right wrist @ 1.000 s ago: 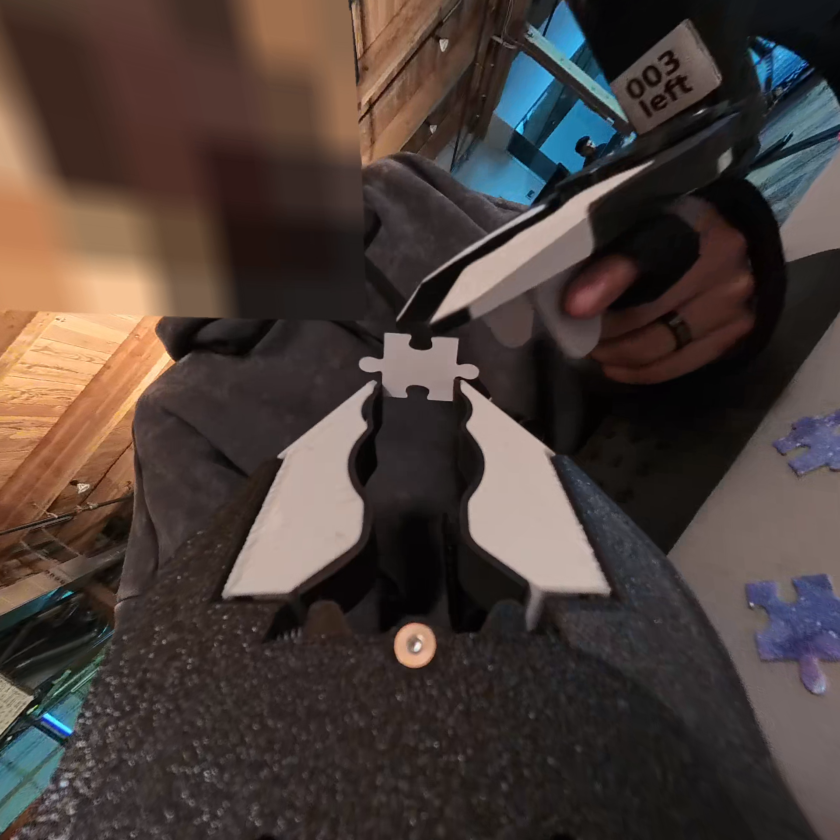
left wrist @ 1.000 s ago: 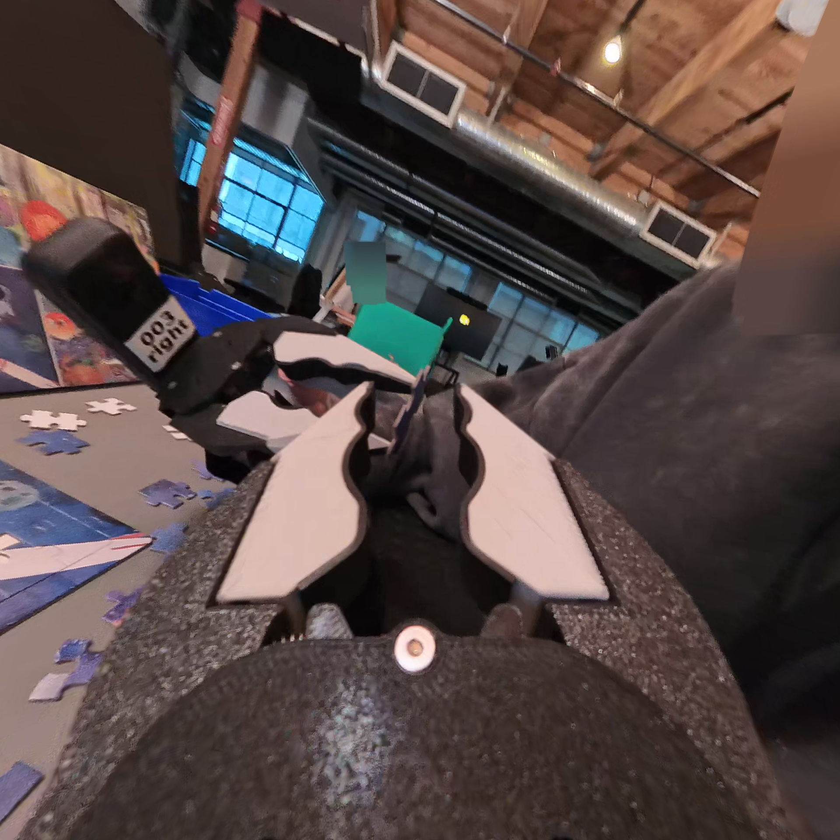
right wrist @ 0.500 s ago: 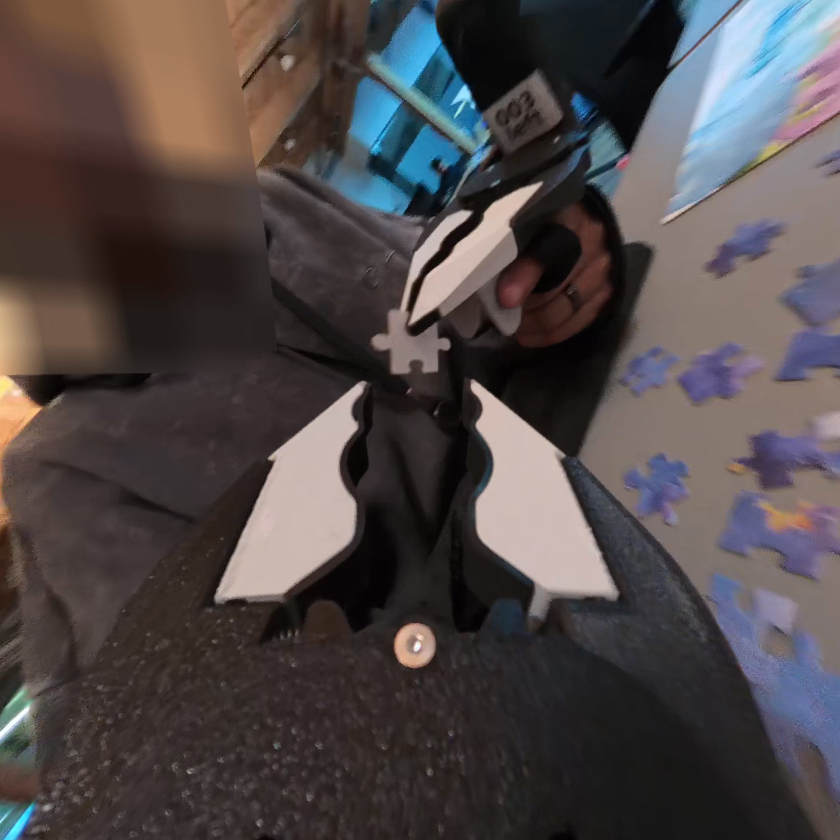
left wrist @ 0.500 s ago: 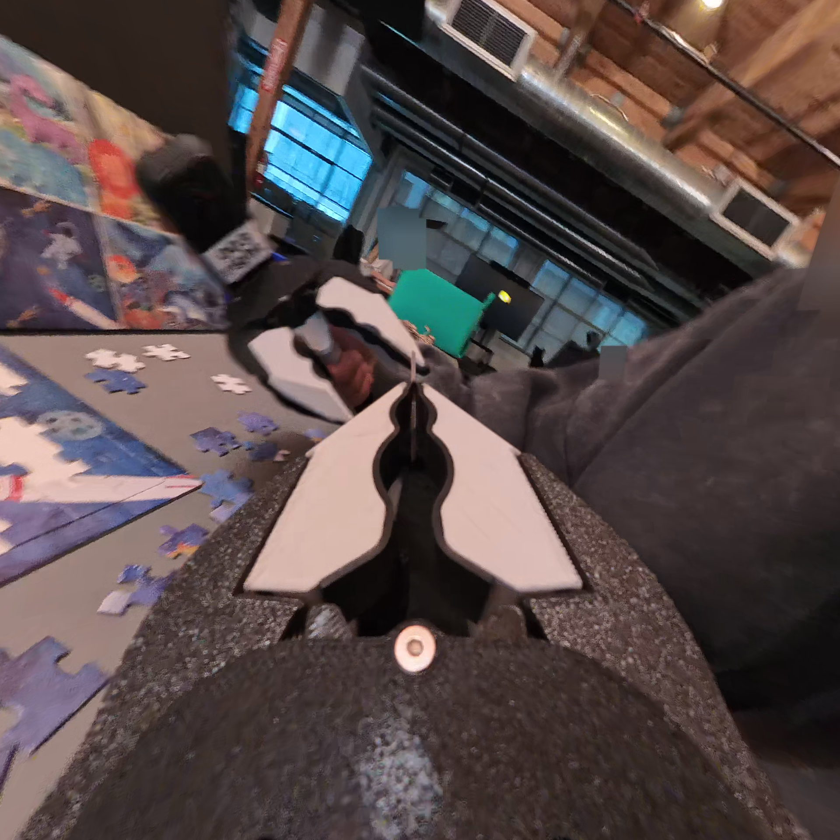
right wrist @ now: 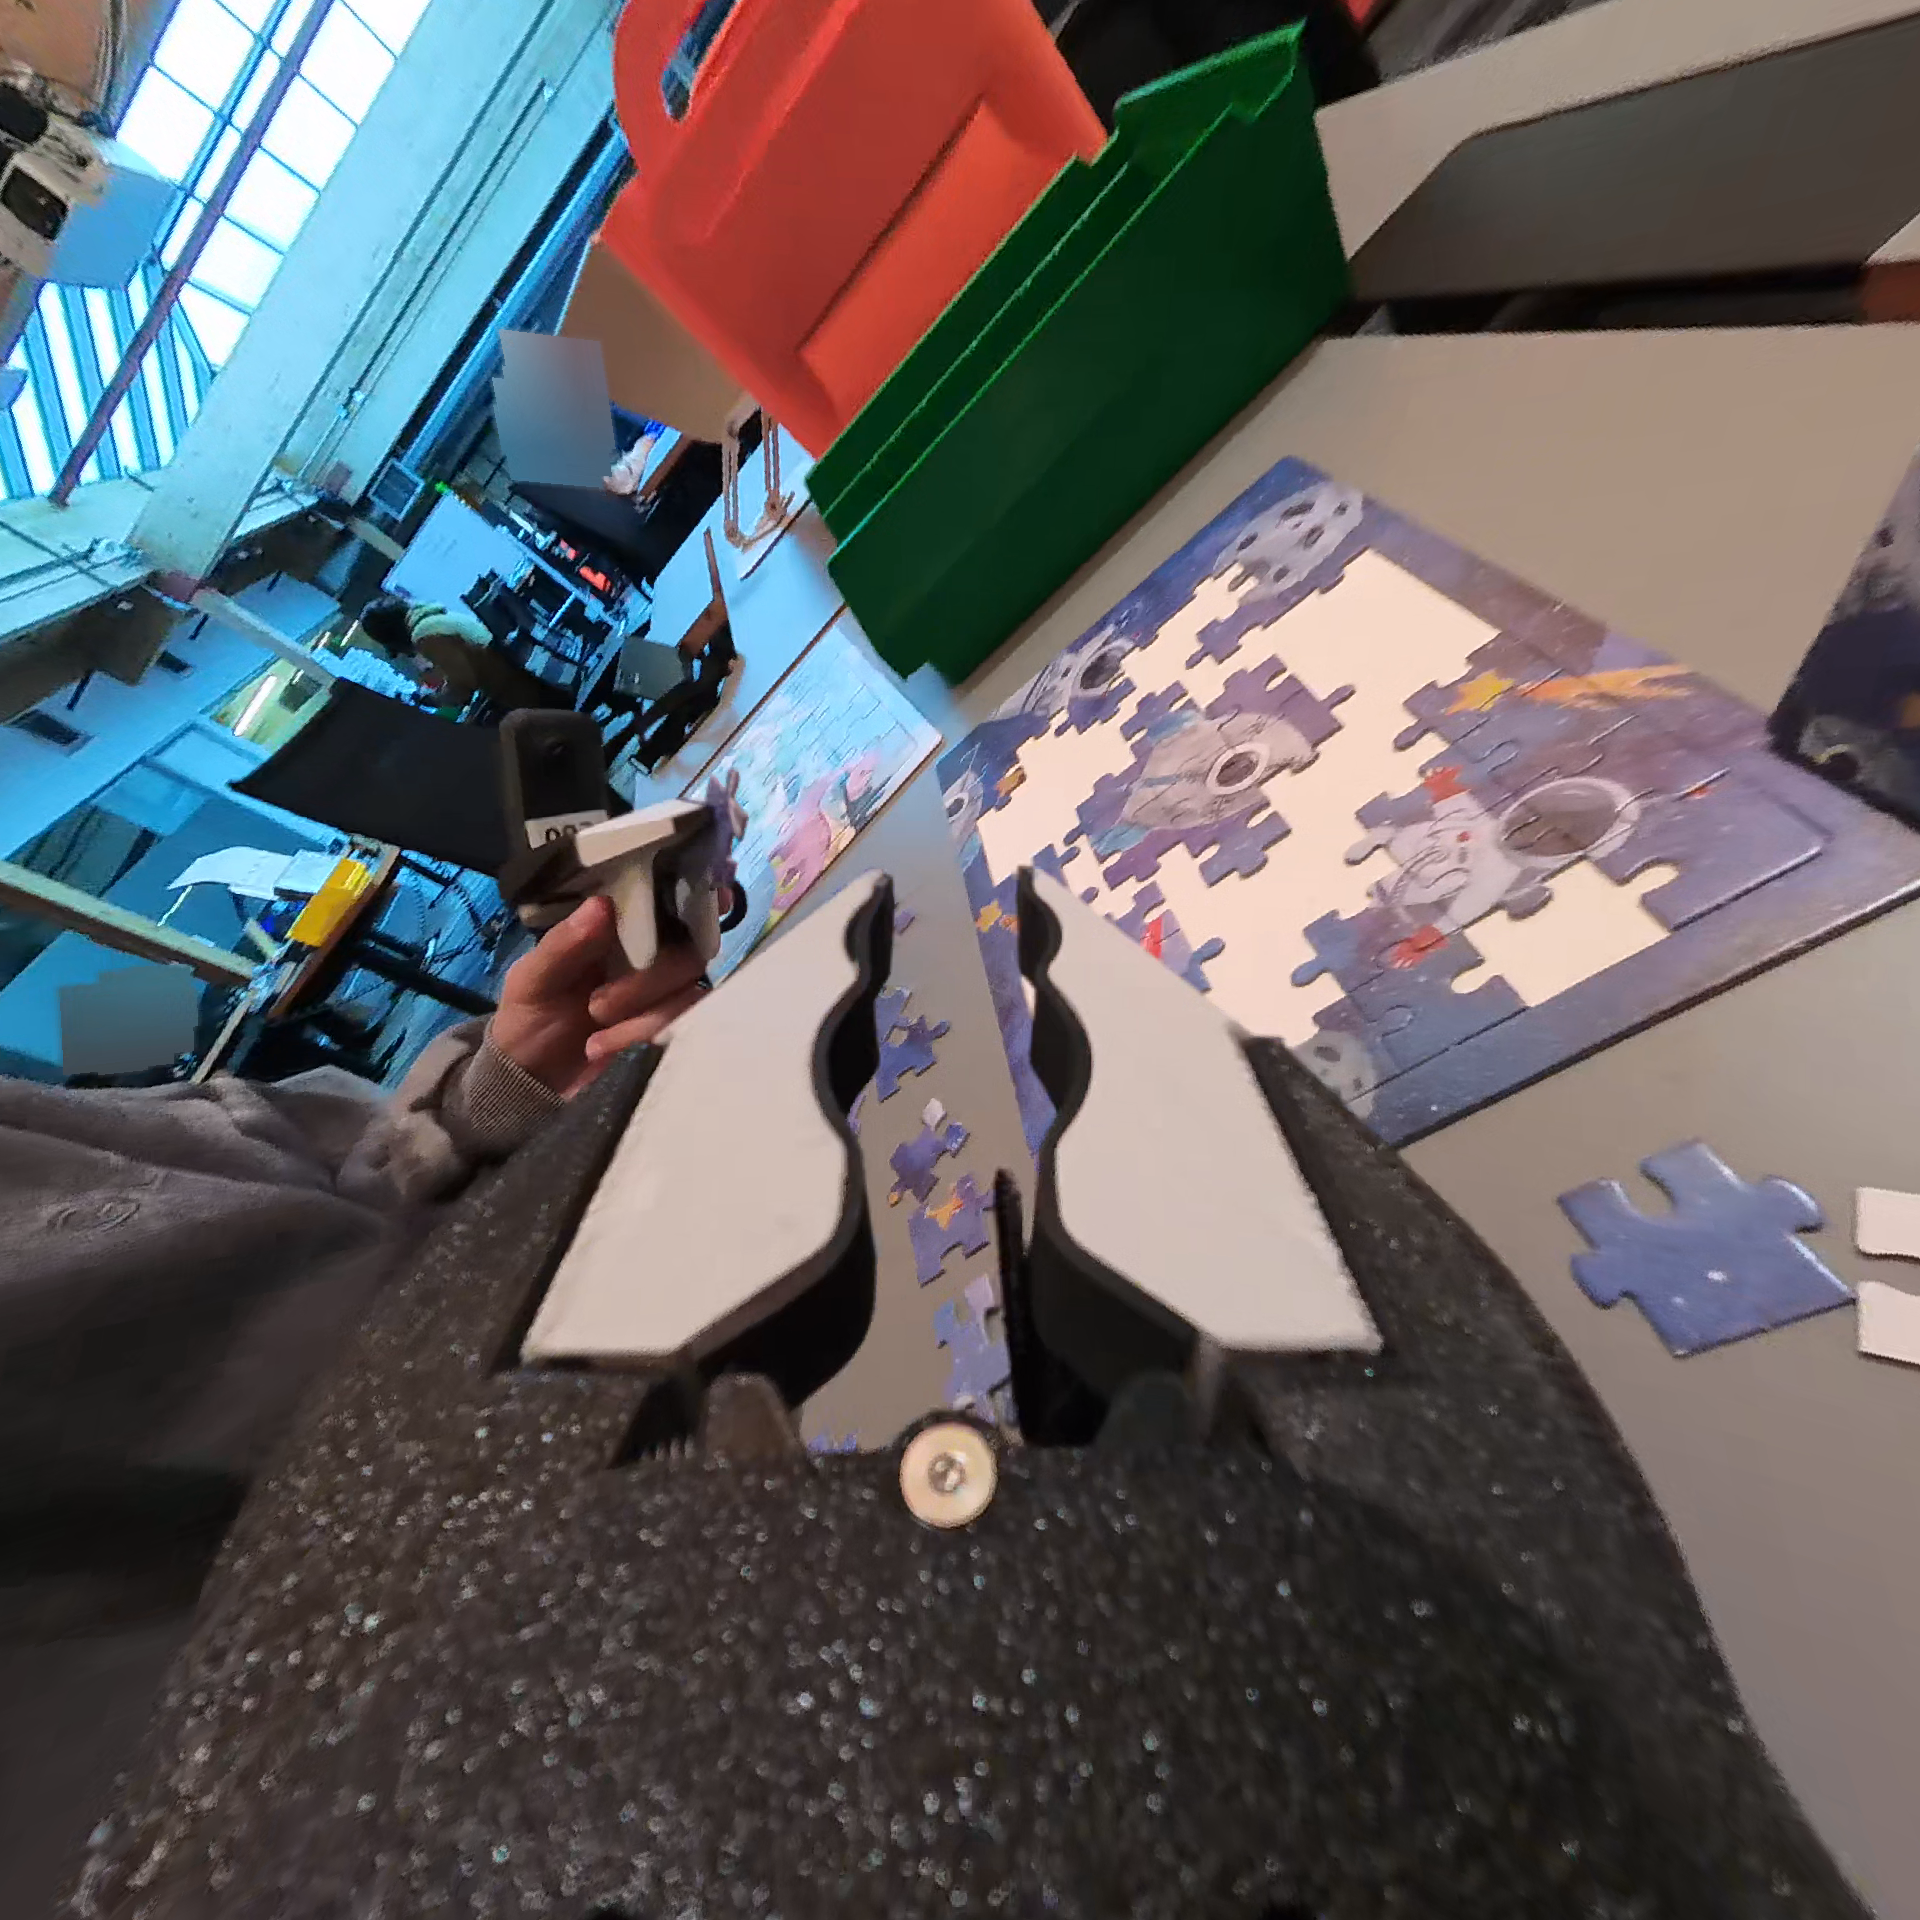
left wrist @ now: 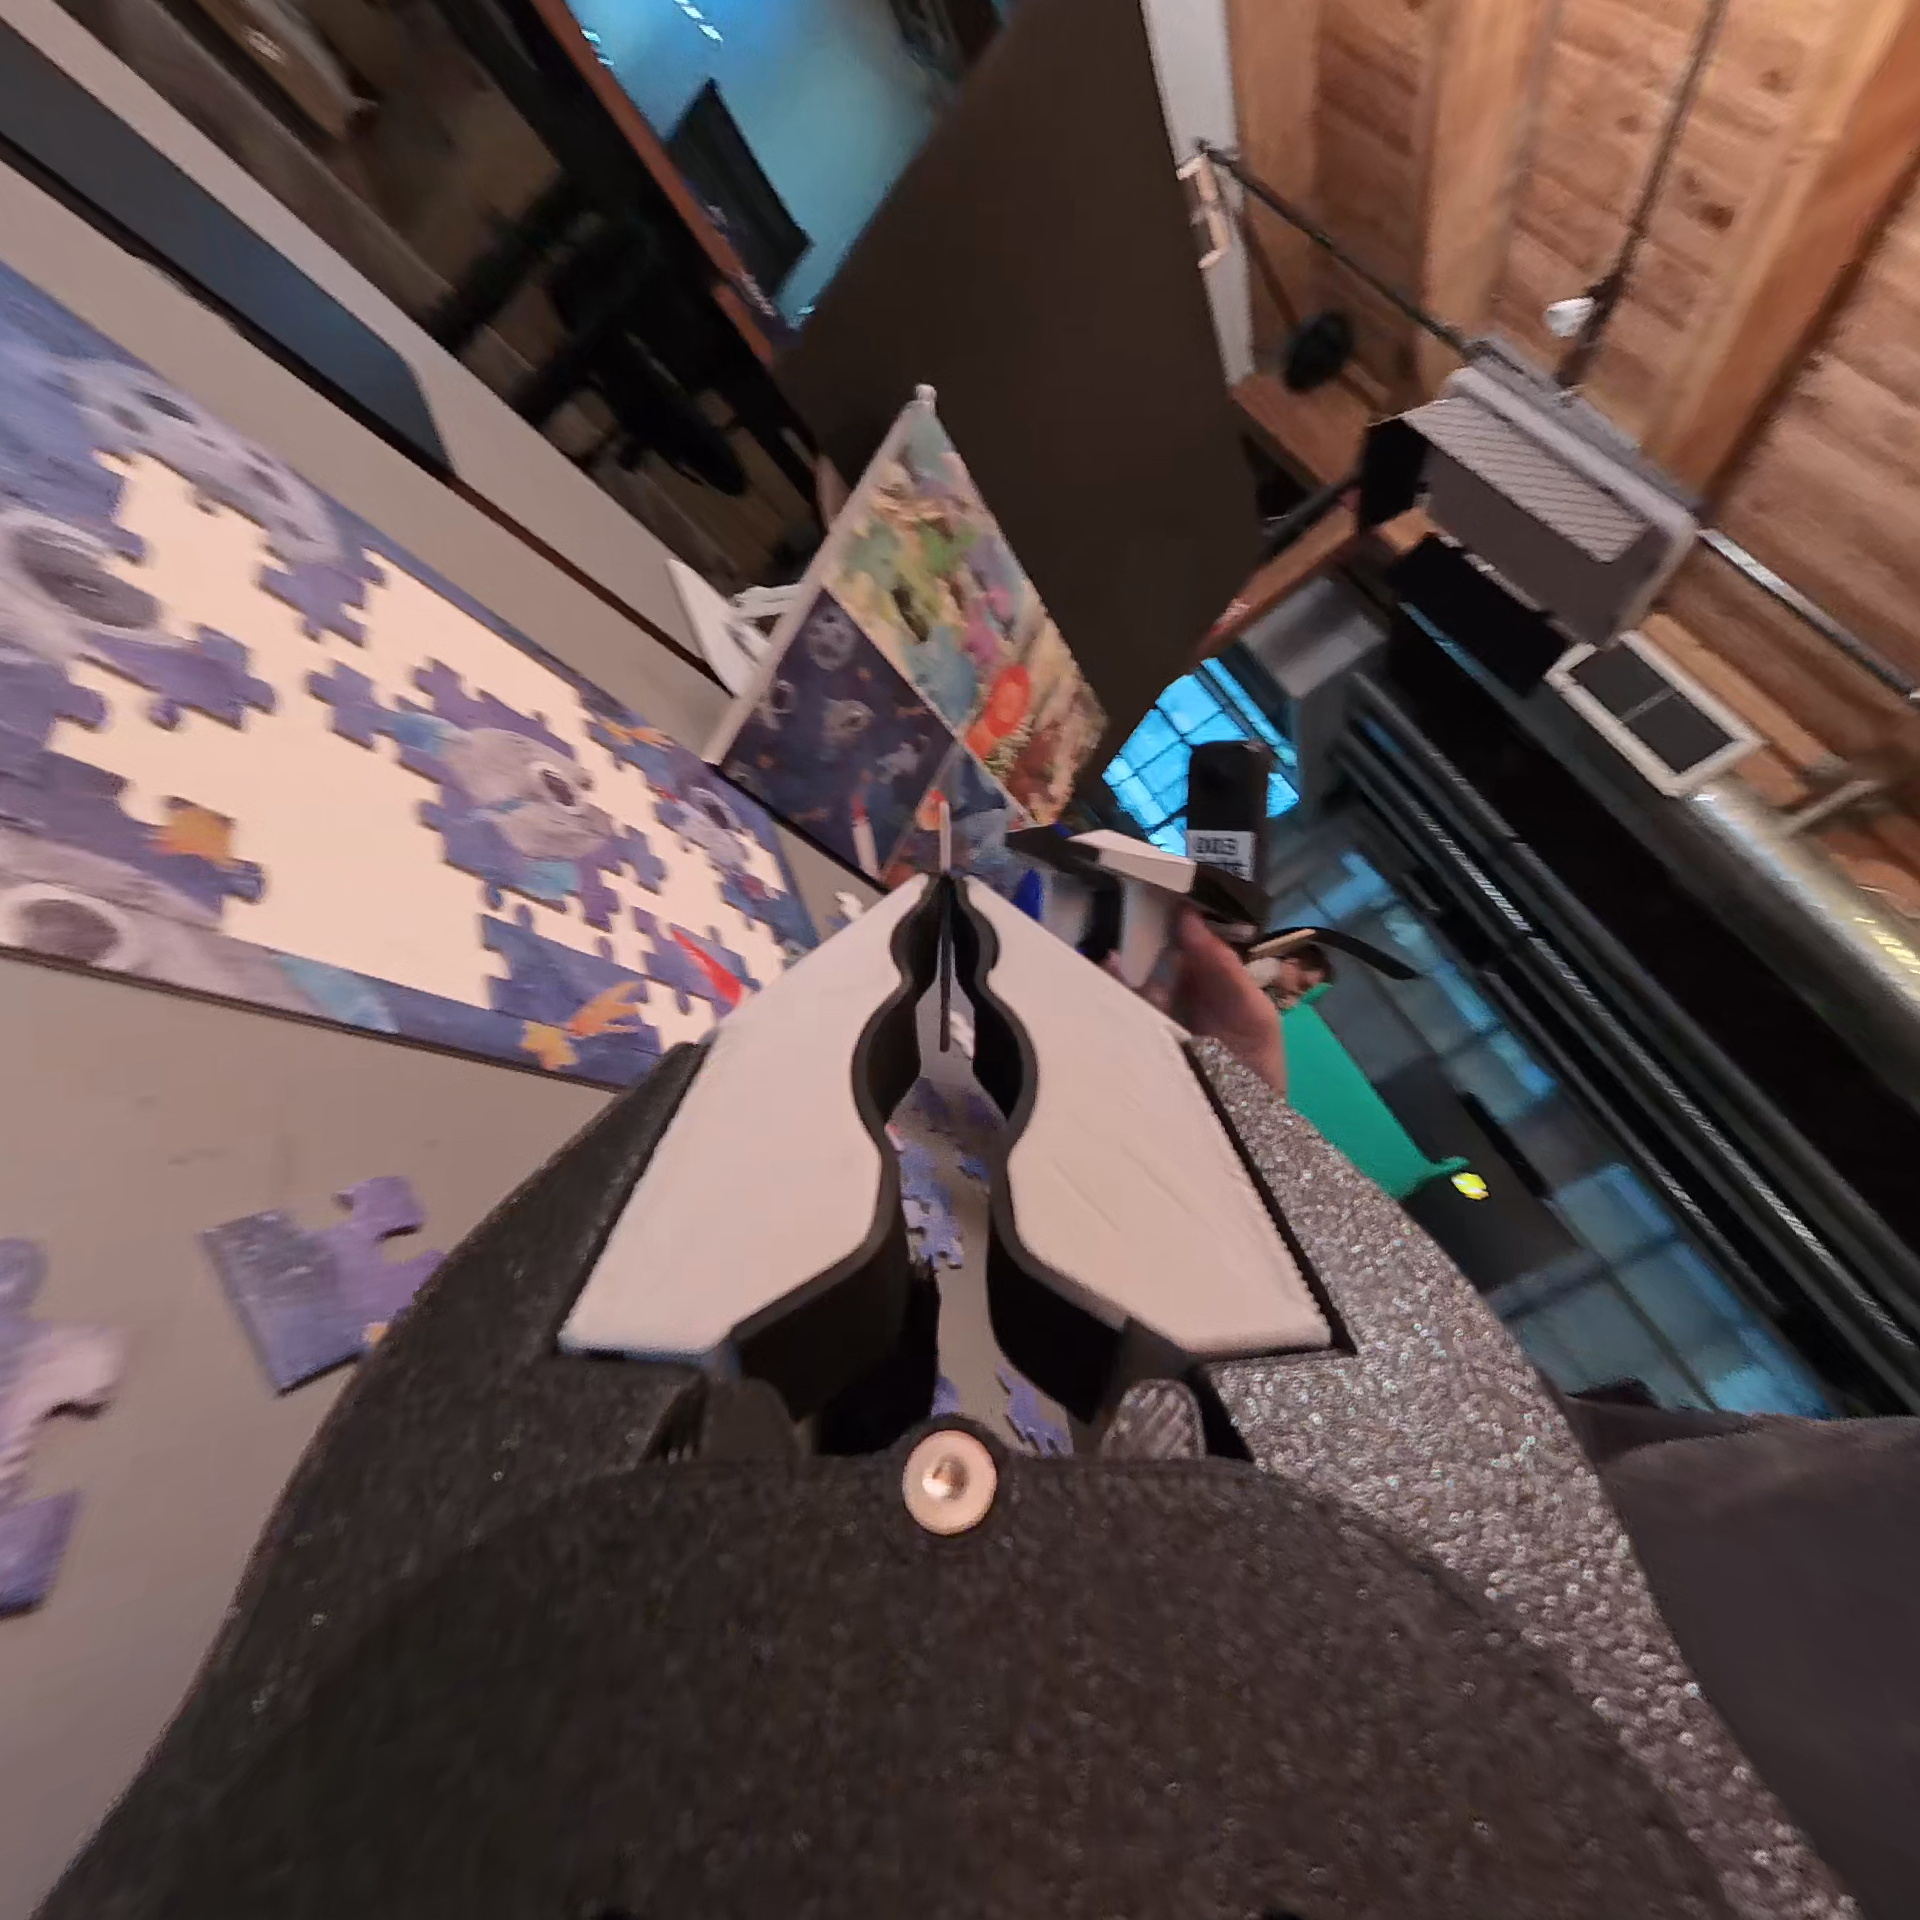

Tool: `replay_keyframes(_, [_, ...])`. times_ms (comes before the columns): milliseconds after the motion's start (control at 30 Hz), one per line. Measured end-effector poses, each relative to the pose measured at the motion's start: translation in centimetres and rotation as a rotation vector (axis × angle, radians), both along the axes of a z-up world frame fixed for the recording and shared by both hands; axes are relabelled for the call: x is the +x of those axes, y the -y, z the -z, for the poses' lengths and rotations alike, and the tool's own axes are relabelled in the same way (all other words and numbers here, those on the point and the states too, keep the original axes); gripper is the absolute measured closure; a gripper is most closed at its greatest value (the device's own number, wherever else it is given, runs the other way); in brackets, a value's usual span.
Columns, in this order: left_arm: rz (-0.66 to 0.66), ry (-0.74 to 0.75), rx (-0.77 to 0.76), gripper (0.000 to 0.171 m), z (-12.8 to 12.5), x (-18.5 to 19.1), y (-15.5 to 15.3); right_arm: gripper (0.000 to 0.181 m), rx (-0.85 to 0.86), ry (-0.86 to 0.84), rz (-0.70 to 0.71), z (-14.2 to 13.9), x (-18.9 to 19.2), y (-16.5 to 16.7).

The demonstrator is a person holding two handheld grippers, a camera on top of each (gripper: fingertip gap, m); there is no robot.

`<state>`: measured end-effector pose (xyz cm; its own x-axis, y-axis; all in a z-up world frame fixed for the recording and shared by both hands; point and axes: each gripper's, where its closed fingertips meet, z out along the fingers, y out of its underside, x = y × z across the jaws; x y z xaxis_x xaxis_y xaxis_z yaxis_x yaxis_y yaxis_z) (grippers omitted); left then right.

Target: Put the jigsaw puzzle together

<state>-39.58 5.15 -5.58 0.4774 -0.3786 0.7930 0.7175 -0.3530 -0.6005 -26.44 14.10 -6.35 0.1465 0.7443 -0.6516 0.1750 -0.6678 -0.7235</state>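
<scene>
Jigsaw puzzle (right wrist: 1455, 810) lies flat on the counter (right wrist: 1662, 436), half filled, white gaps mid-board. My left tongs (left wrist: 945, 883) are pinched tight on one piece (left wrist: 943, 831), edge-on, held up off the counter. Right tongs (right wrist: 956, 883) gape, nothing in them. Step: carrying piece to board. Next I'd need to match a gap, rotate, lower flat.

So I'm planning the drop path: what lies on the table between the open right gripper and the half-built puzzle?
Loose blue puzzle pieces on grey table, seen between right gripper fingers, beside the space-themed jigsaw puzzle.
</scene>
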Motion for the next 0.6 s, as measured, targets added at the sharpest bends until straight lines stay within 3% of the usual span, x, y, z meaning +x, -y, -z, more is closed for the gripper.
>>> replay_keyframes(100, [-0.035,-0.032,-0.017,0.171,-0.2,-0.5,-0.7,0.157,-0.001,-0.012,0.024,0.0,0.5,-0.4])
replay_keyframes(233, [-0.041,0.045,-0.010,0.171,-1.9,-0.2,-1.8,0.154,-0.011,-0.027,-0.082,0.2,-0.4,1.8])
replay_keyframes(400, [0.059,0.089,0.014,0.171,-3.8,3.7,-2.5,0.160,0.445,0.162,-0.218,1.4,-3.2,6.6])
replay_keyframes(467, [0.088,0.104,0.019,0.171,-4.1,5.1,-2.7,0.168,0.521,0.151,-0.241,0.9,-4.3,8.6])
replay_keyframes(600, [0.126,0.106,0.013,0.171,-3.9,6.7,-2.6,0.162,0.551,0.077,-0.234,-0.8,-4.8,9.5])
